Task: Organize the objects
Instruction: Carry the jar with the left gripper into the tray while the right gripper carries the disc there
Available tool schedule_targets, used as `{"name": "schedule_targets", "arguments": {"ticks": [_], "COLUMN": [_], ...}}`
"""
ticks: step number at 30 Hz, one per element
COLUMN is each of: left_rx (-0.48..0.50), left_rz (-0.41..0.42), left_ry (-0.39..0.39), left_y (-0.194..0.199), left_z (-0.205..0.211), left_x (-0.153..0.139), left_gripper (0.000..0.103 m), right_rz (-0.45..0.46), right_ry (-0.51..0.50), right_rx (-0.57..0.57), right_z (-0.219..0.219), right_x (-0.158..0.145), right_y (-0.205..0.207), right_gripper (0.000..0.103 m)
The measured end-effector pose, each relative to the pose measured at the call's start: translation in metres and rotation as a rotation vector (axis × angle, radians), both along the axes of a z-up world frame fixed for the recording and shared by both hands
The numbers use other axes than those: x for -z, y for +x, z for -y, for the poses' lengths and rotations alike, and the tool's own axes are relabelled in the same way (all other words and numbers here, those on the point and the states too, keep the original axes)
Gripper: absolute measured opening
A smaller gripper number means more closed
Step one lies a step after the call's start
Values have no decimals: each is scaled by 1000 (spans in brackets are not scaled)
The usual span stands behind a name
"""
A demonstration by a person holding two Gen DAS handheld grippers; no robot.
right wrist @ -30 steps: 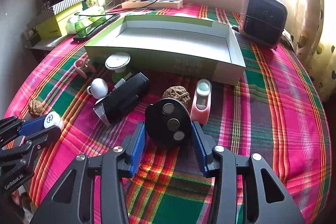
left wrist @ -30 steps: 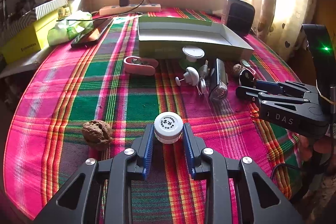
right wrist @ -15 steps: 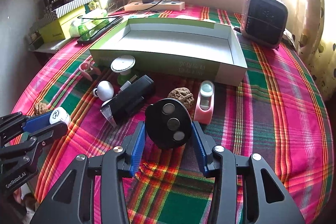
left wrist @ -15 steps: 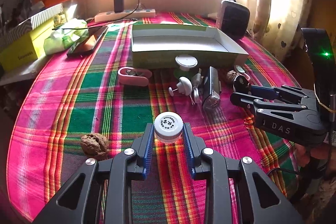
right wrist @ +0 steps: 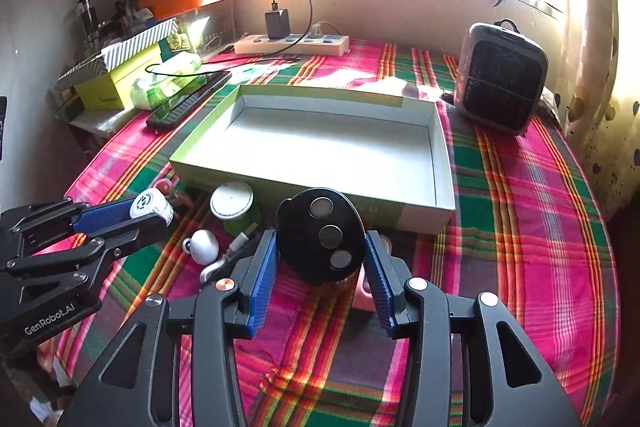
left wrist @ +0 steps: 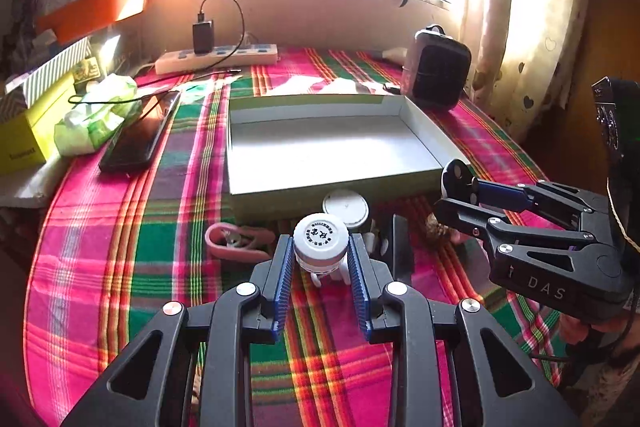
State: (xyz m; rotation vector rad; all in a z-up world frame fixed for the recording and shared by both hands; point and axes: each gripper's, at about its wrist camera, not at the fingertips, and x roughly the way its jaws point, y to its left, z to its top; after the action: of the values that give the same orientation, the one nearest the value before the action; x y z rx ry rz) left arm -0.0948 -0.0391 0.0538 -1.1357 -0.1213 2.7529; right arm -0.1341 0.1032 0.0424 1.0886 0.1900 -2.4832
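My left gripper [left wrist: 321,255] is shut on a small white-capped bottle [left wrist: 320,235] and holds it above the plaid cloth, just short of the box. The same bottle [right wrist: 149,205] shows at the left of the right wrist view. My right gripper [right wrist: 320,259] is shut on a black round disc with three metal buttons [right wrist: 320,227]. That disc [left wrist: 456,179] hangs near the box's front right corner. The open green box with a white inside [right wrist: 328,147] lies straight ahead with nothing in it.
In front of the box lie a green jar with a white lid [right wrist: 232,201], a white earbud-like piece [right wrist: 204,247], a pink clip [left wrist: 236,241] and a walnut [left wrist: 438,227]. A phone [left wrist: 140,139], a power strip [right wrist: 290,45] and a black heater [right wrist: 500,79] stand around it.
Both grippers have risen with their objects and moved toward the box. The walnut on the cloth at the left has dropped out of the left wrist view.
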Motion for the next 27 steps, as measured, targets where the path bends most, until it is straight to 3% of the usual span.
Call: {"name": "schedule_targets", "arguments": {"ticks": [12,27], "left_rx": [15,18], "left_rz": [8,81], "left_ry": [-22,-70], "left_y": [-70,-150], "left_z": [10,13], "left_x": [-10,7], "left_gripper": [25,25], "right_rz": [15,112], "right_ry": [17,62], "right_rx": [-16,1], "right_z": [21,36], "right_x": [-9,17], "right_y": [-58,-131], "right_gripper": [44,44]}}
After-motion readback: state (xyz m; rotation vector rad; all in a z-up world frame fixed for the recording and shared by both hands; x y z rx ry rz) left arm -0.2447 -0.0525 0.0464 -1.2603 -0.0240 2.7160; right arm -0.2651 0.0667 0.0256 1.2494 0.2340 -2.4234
